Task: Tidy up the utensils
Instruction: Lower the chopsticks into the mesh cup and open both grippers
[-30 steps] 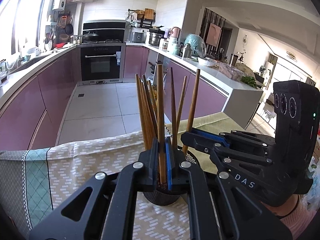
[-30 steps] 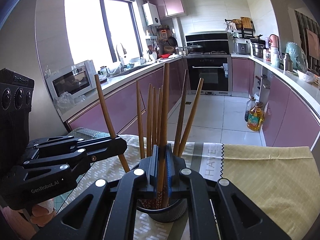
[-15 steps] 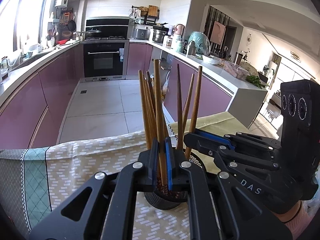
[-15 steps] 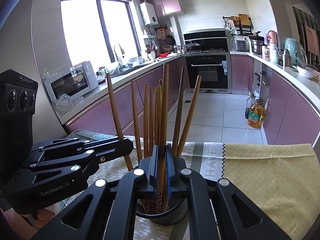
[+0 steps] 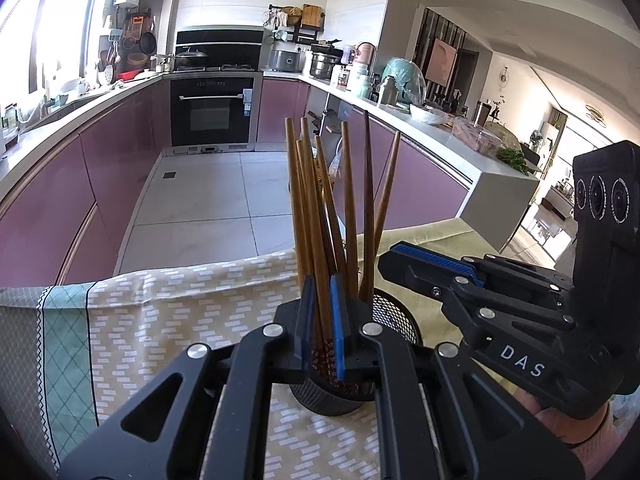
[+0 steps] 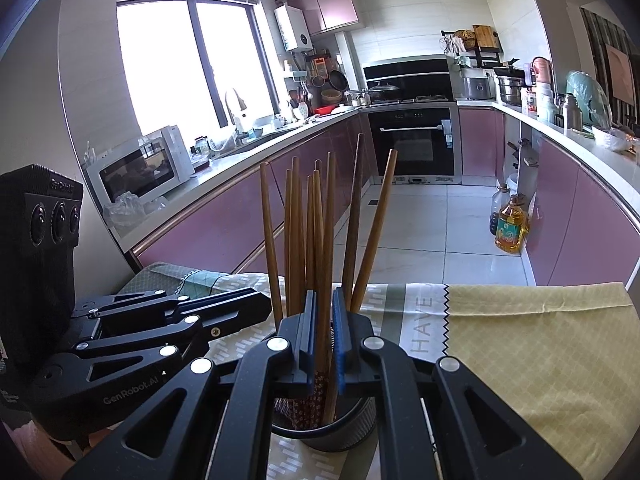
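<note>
Standing brown chopsticks (image 5: 320, 216) in mesh cup (image 5: 394, 314), both jaws pinching one each.

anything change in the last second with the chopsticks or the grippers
The chopstick in the left gripper and the one in the right gripper have sunk deeper into the mesh holder; their tops now stand level with the other chopsticks. Both jaws stay shut on them; holder and tablecloth unmoved.

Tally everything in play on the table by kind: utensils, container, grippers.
chopsticks: 8, all standing in the holder
mesh holder: 1
grippers: 2, the left gripper and the right gripper, each shut on a chopstick
Total: 11
</note>
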`<state>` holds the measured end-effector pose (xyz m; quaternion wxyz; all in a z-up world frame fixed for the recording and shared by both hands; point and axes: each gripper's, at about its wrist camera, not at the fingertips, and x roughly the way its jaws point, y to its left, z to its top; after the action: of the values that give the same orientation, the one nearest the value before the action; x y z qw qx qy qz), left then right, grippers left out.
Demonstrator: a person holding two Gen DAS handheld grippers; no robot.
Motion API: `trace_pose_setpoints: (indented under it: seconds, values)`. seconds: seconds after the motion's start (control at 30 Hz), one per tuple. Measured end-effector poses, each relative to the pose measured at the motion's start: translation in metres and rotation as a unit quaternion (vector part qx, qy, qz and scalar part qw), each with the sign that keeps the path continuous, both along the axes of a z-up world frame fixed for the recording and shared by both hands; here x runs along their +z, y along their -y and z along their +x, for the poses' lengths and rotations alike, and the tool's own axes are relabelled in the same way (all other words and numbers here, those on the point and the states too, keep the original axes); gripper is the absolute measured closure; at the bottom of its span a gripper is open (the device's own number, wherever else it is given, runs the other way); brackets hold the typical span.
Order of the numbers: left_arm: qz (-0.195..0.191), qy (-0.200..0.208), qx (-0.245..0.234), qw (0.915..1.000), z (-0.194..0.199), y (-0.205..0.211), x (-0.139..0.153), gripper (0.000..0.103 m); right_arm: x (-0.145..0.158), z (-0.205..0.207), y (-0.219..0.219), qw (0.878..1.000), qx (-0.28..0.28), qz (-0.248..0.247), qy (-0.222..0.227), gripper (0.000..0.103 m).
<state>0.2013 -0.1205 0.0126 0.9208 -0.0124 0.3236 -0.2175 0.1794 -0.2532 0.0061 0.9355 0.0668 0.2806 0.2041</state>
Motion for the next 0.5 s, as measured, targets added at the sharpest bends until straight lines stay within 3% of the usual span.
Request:
trace_pose_setpoints:
  seconds: [0.17, 0.23, 0.3, 0.37, 0.47, 0.5]
  values:
    - [0.001, 0.010, 0.008, 0.9999, -0.007, -0.004, 0.000, 0.083, 0.001, -0.003, 0.002, 1.000, -0.001, 0.001, 0.004, 0.095]
    - [0.004, 0.018, 0.013, 0.9997, -0.013, -0.006, 0.000, 0.075, 0.001, -0.007, 0.003, 1.000, -0.003, 0.002, 0.007, 0.089]
    - [0.009, 0.028, 0.024, 0.9993, -0.019, -0.009, 0.001, 0.059, 0.001, -0.013, 0.006, 1.000, -0.008, 0.003, 0.013, 0.078]
    - [0.009, 0.040, 0.032, 0.9987, -0.026, -0.013, 0.002, 0.054, 0.001, -0.020, 0.008, 1.000, -0.013, 0.005, 0.019, 0.075]
    - [0.012, 0.056, 0.052, 0.9970, -0.037, -0.020, 0.002, 0.032, -0.002, -0.030, 0.010, 1.000, -0.017, 0.003, 0.023, 0.070]
    - [0.014, 0.061, 0.057, 0.9964, -0.041, -0.023, 0.002, 0.029, -0.003, -0.033, 0.010, 0.999, -0.019, 0.001, 0.025, 0.065]
